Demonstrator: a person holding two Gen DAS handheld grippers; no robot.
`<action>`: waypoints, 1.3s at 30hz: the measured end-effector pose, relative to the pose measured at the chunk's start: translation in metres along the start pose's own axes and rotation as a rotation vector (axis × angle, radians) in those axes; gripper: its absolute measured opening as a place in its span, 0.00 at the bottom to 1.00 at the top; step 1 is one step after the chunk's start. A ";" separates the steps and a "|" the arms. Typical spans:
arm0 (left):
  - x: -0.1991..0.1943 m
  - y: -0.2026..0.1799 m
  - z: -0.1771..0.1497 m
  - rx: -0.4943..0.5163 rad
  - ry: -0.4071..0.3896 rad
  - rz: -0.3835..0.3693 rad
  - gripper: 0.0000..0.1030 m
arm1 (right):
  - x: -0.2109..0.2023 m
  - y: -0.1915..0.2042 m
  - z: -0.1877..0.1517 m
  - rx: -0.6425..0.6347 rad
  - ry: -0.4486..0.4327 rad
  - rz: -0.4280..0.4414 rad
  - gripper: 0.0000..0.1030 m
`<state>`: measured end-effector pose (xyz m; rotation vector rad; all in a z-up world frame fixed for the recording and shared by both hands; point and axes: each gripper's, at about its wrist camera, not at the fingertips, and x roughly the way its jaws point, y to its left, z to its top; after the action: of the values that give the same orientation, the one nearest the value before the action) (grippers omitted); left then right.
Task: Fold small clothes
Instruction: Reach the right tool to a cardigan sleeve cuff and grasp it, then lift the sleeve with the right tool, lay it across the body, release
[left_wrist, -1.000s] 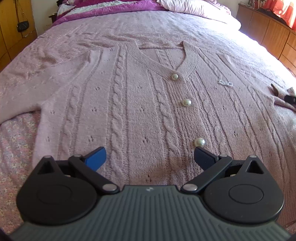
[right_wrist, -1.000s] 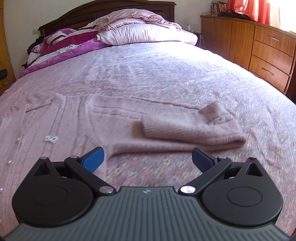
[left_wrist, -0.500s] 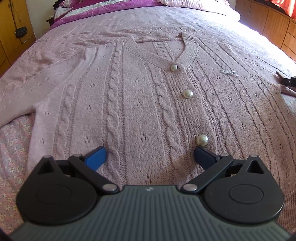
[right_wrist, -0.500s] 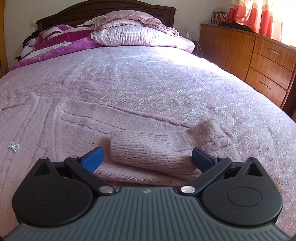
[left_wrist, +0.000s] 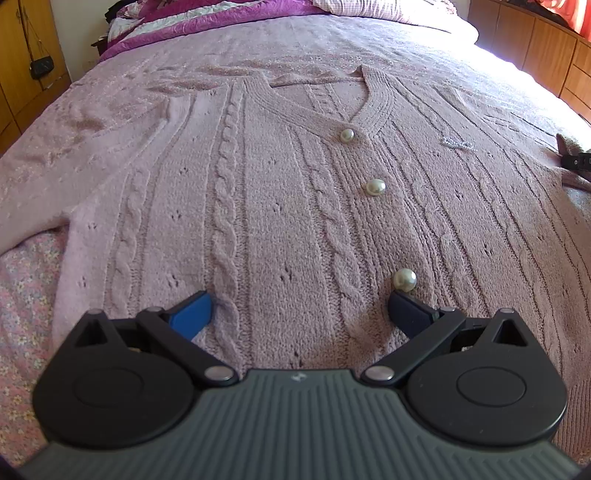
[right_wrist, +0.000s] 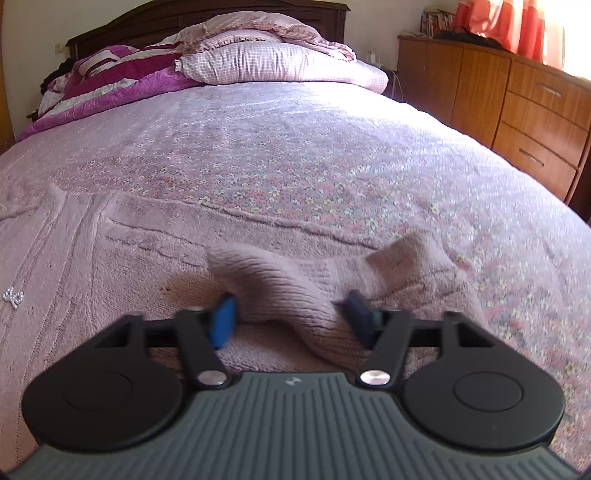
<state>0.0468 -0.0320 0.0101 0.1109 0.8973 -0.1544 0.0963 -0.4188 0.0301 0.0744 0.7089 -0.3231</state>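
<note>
since the earlier frames the right hand-held gripper (right_wrist: 291, 317) has moved in and narrowed its jaws around the folded sleeve cuff (right_wrist: 280, 288), though whether it pinches yet is unclear. the left hand-held gripper (left_wrist: 299, 314) hovers wide apart, holding nothing, over the cardigan (left_wrist: 277, 206), which lies flat across the bed (right_wrist: 295, 147). judging by this, the sleeve fold comes next.

**Left spread wide, right drawn in**

The left gripper (left_wrist: 299, 310) sits low and level, its blue-tipped fingers (left_wrist: 192, 314) splayed far apart. The right gripper (right_wrist: 291, 314) points forward too, fingers (right_wrist: 221, 321) angled inward, part-closed and slightly blurred.
</note>
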 end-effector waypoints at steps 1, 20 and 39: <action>0.000 0.000 0.000 0.001 -0.001 -0.001 1.00 | 0.000 0.001 0.002 -0.004 0.002 -0.008 0.40; -0.021 0.028 0.005 -0.047 -0.003 -0.035 1.00 | -0.067 0.001 0.056 0.383 -0.085 0.309 0.23; -0.046 0.086 0.006 -0.109 -0.037 0.052 1.00 | -0.121 0.134 0.105 0.440 -0.119 0.646 0.22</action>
<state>0.0389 0.0560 0.0524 0.0301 0.8635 -0.0589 0.1182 -0.2777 0.1829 0.6815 0.4531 0.1432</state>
